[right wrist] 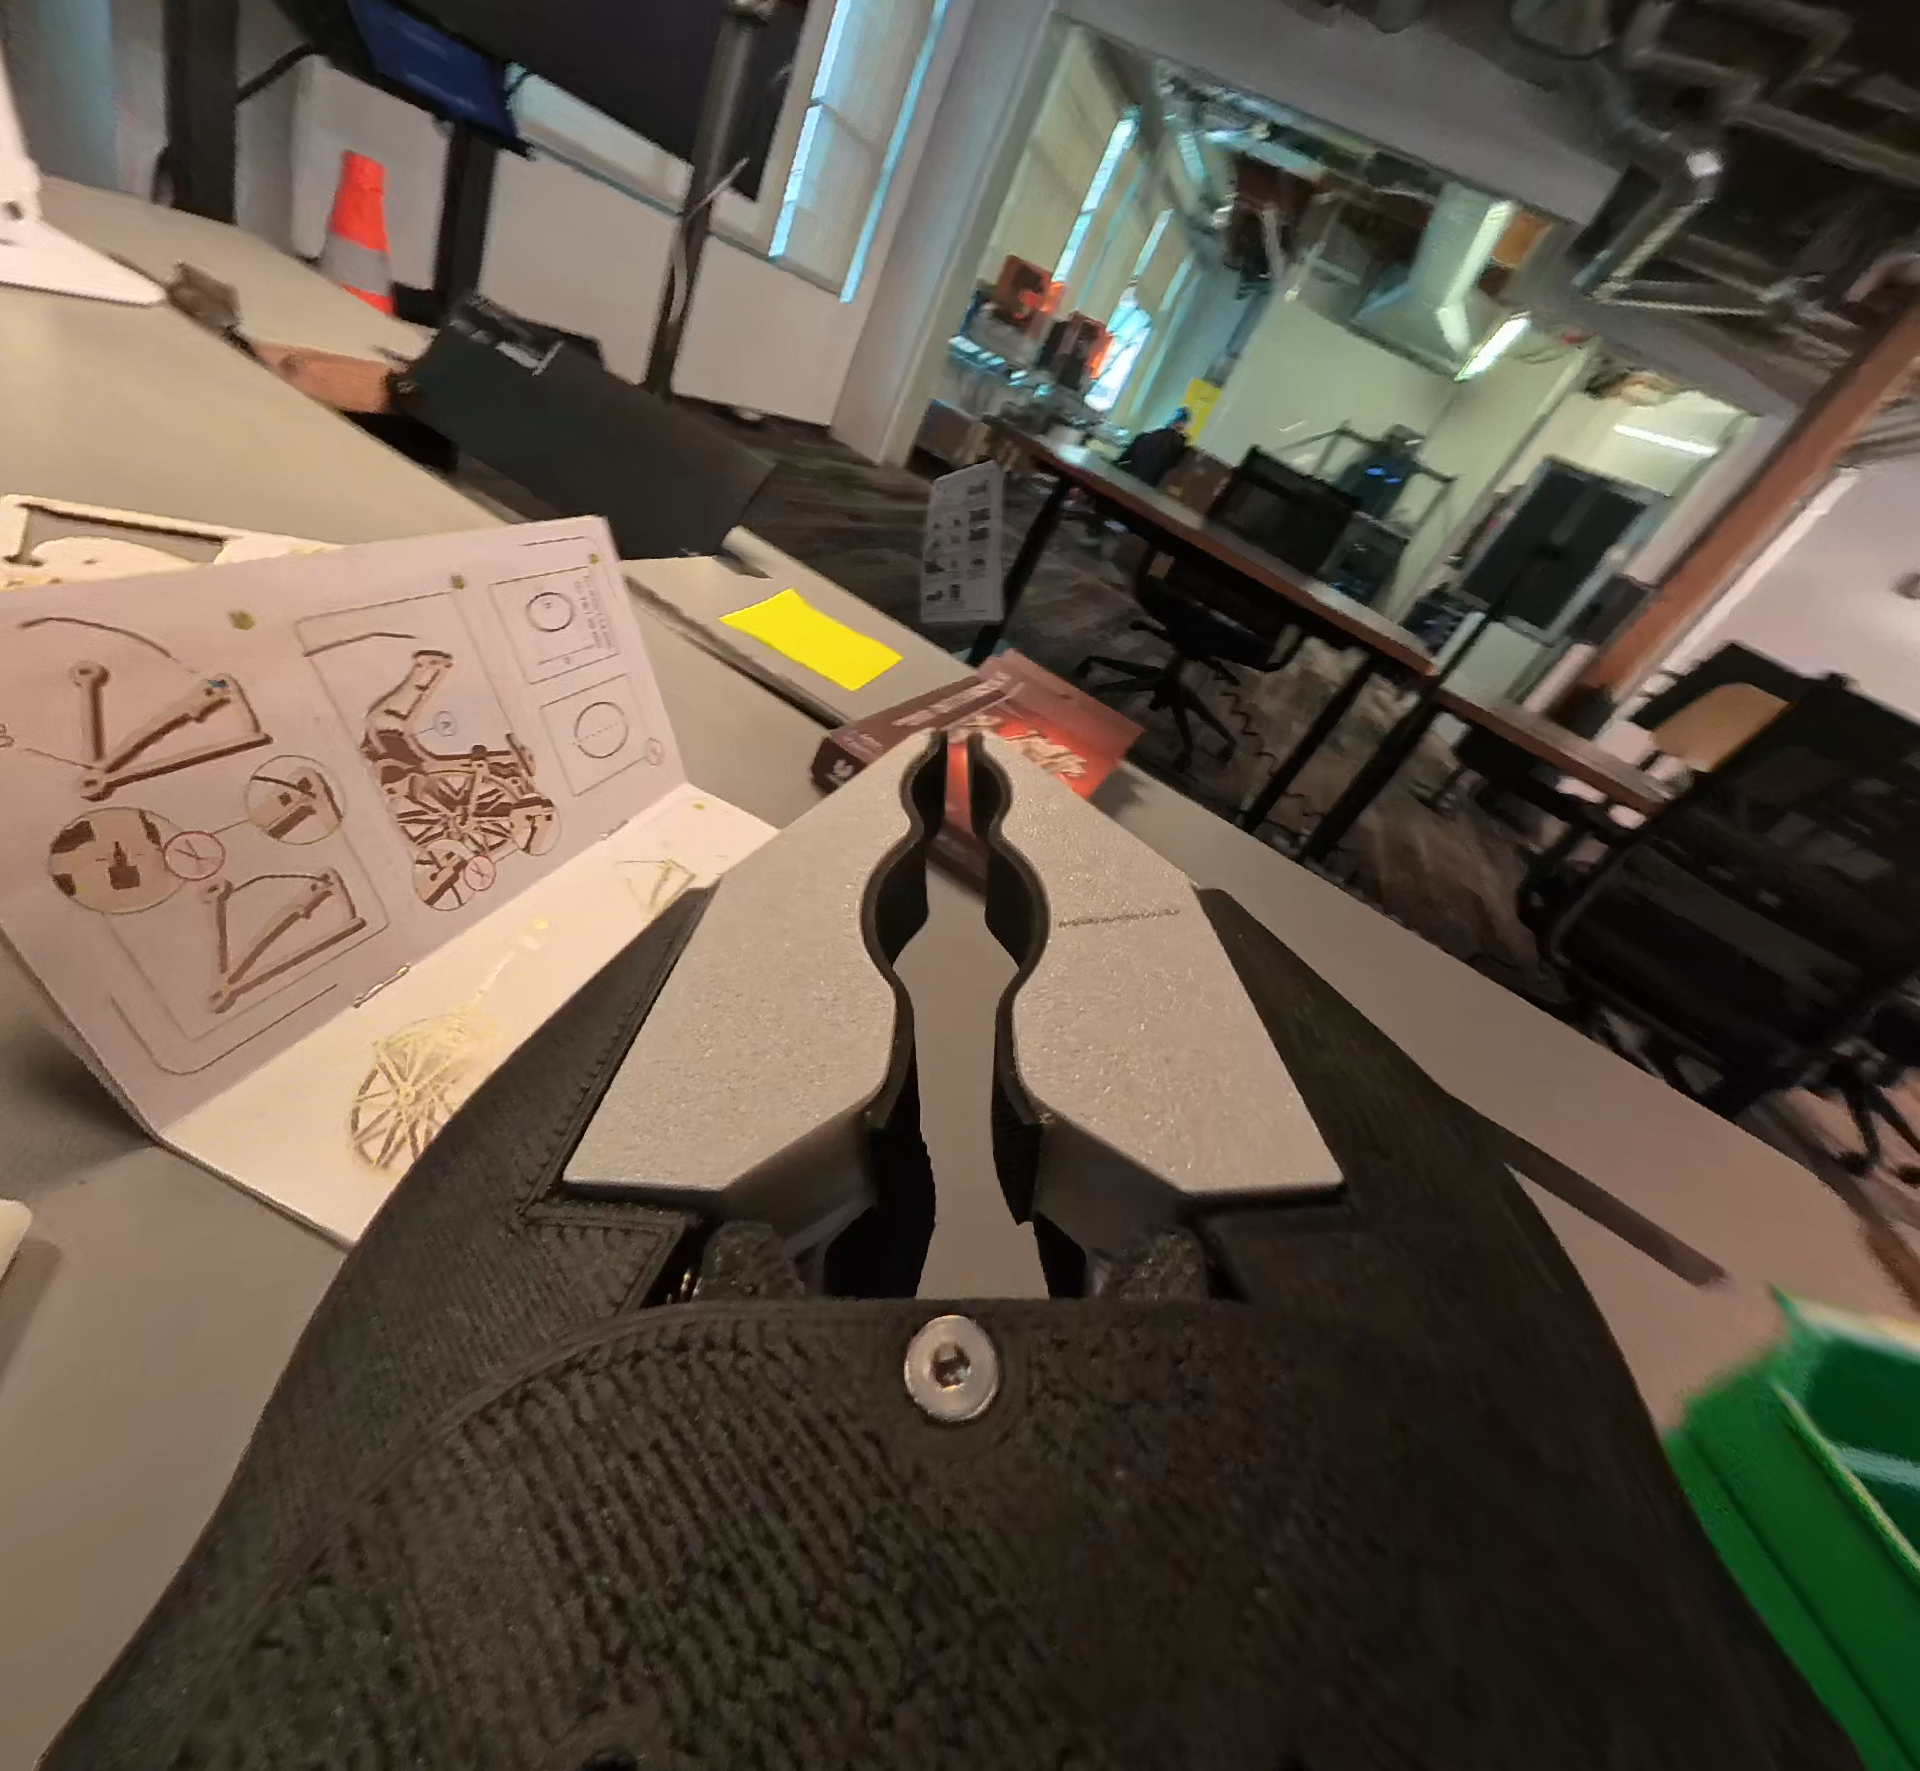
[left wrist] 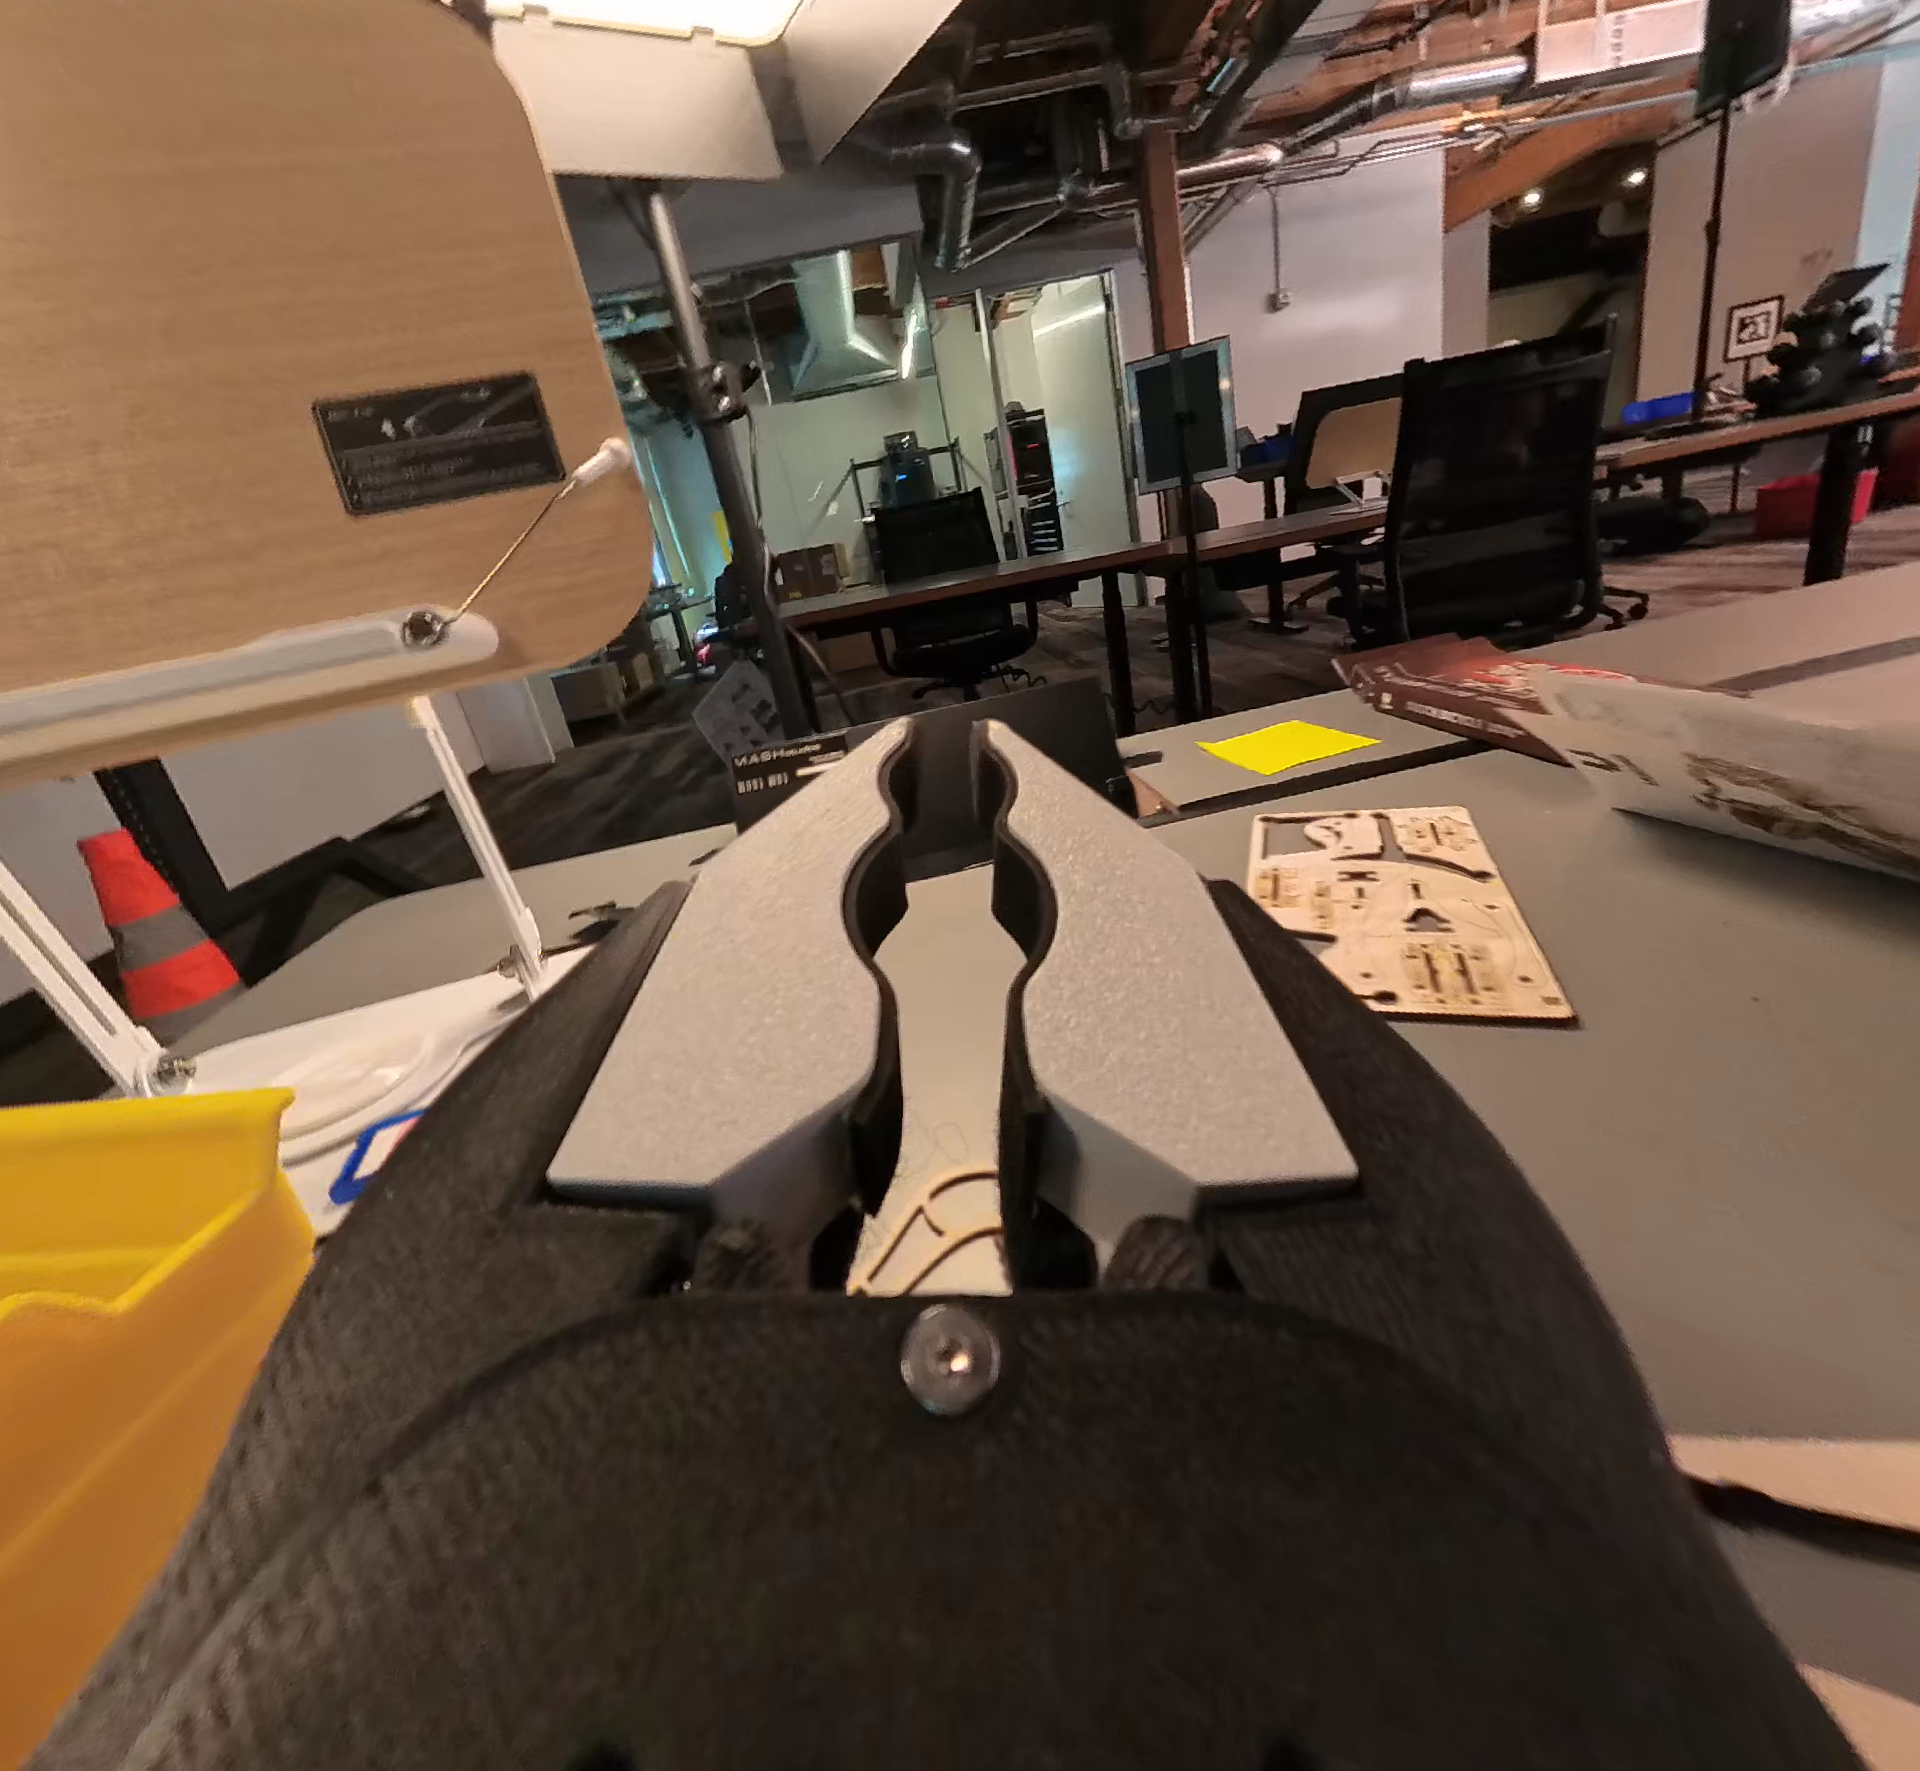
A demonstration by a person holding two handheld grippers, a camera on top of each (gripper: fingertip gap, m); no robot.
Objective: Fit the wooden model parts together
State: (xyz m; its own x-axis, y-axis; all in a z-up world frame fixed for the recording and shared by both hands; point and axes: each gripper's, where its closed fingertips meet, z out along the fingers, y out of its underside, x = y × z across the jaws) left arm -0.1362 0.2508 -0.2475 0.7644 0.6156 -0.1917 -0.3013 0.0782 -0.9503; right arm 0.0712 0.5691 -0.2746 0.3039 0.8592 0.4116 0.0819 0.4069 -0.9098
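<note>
Both my grippers hang above the grey tabletop (left wrist: 1662, 1150), between steps of the wooden model build. My left gripper (left wrist: 945, 745) has its jaws drawn nearly together, with a thin gap left at the tips and nothing held between them; a pale cut-out wooden piece (left wrist: 935, 1233) shows low between the finger bases, and I cannot tell whether it lies on the tabletop below or rides in the tool. The laser-cut parts sheet (left wrist: 1403, 911) lies flat at two o'clock of the left jaws, near but apart from them, several of its shapes already punched out.

My right gripper (right wrist: 961, 755) is likewise almost closed and empty. At nine o'clock of it the instruction sheet (right wrist: 312, 786) stands propped open, likely so the diagrams can be read during work. A spoked wooden wheel (right wrist: 416, 1087) rests at its foot, at eight o'clock, just beside the gripper body. The brown kit box (right wrist: 1039, 734) sits at twelve o'clock behind the tips, a yellow note (right wrist: 810, 638) at eleven. A yellow bin (left wrist: 125, 1306) and a green bin (right wrist: 1818, 1472) flank the work area, probably for sorting.
</note>
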